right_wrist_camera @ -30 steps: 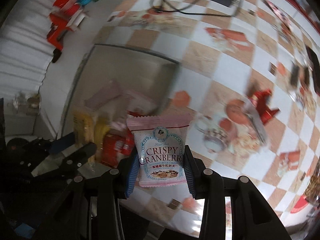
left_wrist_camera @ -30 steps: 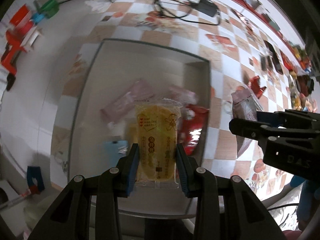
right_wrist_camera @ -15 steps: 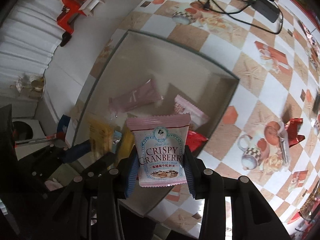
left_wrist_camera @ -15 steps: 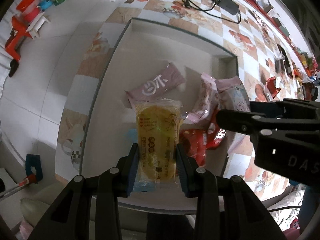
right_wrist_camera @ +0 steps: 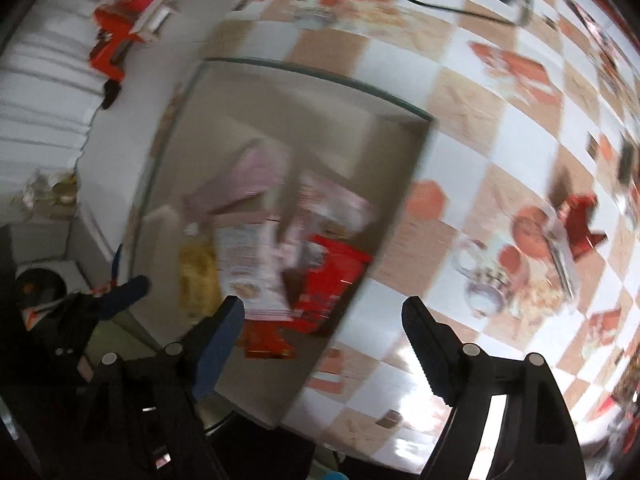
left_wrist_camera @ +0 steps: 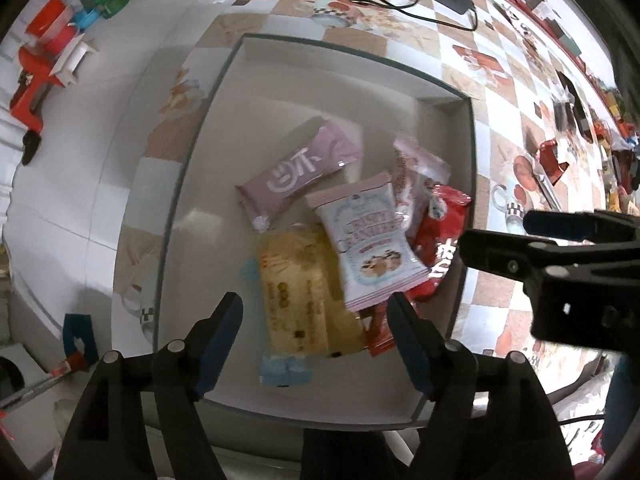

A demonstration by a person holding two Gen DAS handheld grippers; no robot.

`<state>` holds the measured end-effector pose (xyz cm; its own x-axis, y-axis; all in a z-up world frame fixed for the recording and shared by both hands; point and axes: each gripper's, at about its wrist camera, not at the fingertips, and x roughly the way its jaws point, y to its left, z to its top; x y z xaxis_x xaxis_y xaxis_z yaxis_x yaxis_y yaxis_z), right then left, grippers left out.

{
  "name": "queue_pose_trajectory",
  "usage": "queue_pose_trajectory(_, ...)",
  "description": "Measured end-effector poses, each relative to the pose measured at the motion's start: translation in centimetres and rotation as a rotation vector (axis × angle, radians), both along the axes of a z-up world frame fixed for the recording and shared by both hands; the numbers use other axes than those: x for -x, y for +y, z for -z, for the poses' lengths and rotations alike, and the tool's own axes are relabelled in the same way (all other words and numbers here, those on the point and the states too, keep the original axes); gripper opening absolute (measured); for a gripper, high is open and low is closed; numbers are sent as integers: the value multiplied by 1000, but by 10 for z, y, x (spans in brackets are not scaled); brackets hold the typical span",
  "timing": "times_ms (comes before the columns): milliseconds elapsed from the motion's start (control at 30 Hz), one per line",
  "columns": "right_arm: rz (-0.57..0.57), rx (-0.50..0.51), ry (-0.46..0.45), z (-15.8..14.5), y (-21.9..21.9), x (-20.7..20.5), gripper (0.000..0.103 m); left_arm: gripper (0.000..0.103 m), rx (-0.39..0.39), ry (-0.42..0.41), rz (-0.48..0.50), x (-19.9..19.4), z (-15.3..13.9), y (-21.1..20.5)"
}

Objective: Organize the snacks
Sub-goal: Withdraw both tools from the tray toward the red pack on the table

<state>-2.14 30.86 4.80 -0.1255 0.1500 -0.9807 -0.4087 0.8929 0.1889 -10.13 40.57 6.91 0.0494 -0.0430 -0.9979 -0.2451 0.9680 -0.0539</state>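
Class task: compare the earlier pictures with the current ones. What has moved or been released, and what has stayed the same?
Both jaws have just been opening. The left hand-held gripper let go of the yellow snack pack; the right hand-held gripper released the cranberry crisp packet. Both packs now lie in the grey tray. The purple bar and red packet stayed in the tray.

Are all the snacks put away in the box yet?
Nearly. The yellow packet and the cranberry packet lie in the box with other snacks. Both grippers have just opened, holding nothing. A red packet lies on the tablecloth.
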Motion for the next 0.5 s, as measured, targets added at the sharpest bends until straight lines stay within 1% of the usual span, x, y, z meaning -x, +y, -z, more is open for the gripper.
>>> queue_pose_trajectory(33, 28, 11, 9, 4, -10, -2, 84, 78, 2, 2, 9, -2, -1, -3)
queue_pose_trajectory(67, 44, 17, 16, 5, -17, -3, 90, 78, 10, 3, 18, -4, -1, -6)
queue_pose_trajectory(100, 62, 28, 23, 8, -26, -3, 103, 78, 15, 3, 24, -6, -1, -10)
queue_pose_trajectory(200, 110, 60, 29, 11, -54, -4, 103, 78, 21, -1, 53, -14, -4, -21)
queue_pose_trajectory(367, 212, 94, 66, 22, -105, -2, 103, 78, 8, -10, 124, -30, -9, -47)
queue_pose_trajectory(500, 303, 130, 101, 34, -149, 2, 103, 78, 25, -18, 178, -46, -14, -72)
